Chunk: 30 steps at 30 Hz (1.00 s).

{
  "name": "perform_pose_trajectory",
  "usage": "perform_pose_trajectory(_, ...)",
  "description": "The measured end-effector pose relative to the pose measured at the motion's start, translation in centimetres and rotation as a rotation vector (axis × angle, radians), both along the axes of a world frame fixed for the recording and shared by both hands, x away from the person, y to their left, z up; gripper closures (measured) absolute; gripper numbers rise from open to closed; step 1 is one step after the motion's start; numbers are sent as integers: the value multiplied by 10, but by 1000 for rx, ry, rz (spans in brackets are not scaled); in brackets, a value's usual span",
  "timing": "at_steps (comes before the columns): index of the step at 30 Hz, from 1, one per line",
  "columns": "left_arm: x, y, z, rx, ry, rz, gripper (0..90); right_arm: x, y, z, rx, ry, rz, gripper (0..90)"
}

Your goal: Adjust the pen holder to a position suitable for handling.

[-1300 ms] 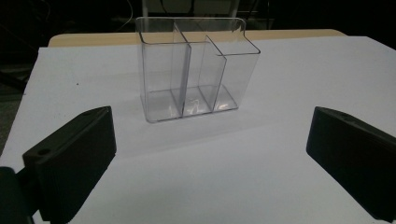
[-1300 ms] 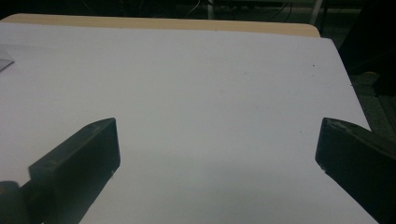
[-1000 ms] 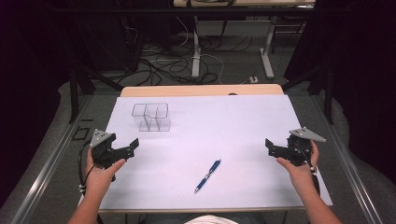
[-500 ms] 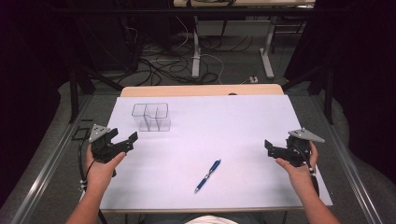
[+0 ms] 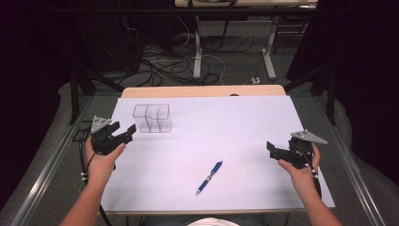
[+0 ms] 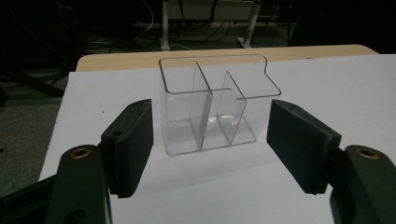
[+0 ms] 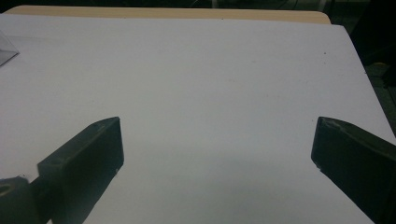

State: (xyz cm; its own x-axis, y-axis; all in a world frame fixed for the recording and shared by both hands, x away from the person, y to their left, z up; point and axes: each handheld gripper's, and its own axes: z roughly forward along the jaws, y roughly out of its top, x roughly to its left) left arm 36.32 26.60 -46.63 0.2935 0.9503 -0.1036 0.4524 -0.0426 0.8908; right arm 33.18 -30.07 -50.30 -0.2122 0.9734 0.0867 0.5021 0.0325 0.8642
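Two grippers: both hovering with jaws spread, gripping nothing.
Left gripper (image 5: 126, 132): lining up on the clear three-compartment organizer (image 6: 215, 105), apparently readying a grasp.
Right gripper (image 5: 271, 148): waiting over bare white tabletop (image 5: 244, 132).
Blue pen (image 5: 209, 177): lying loose between them.
Room: dark, cables trailing behind.

— Where is the clear organizer (image 5: 151, 117)?
— Upright on the white sheet (image 5: 235, 136), toward its far left corner. It's a transparent plastic box (image 6: 212, 105) with inner dividers and an open top.

— And the pen (image 5: 209, 177)?
— Blue, lying flat on the same sheet, well nearer than the organizer and to its right, angled diagonally
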Motion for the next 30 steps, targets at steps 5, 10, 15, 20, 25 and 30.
perform_pose_trajectory(5,8,0,9,13,4,11,352,0,0,-1,6,-1,-6,24)
perform_pose_trajectory(10,17,0,19,27,9,15,356,0,0,-1,5,7,-2,28)
perform_pose_trajectory(15,27,-2,30,27,27,17,374,0,-1,-2,11,4,-9,32)
perform_pose_trajectory(20,38,-5,38,29,43,22,406,0,-1,-2,14,14,-5,34)
perform_pose_trajectory(25,49,-5,44,-1,68,24,446,1,0,-3,19,15,-11,37)
perform_pose_trajectory(30,58,-6,49,0,64,17,487,1,-1,-3,15,19,-7,40)
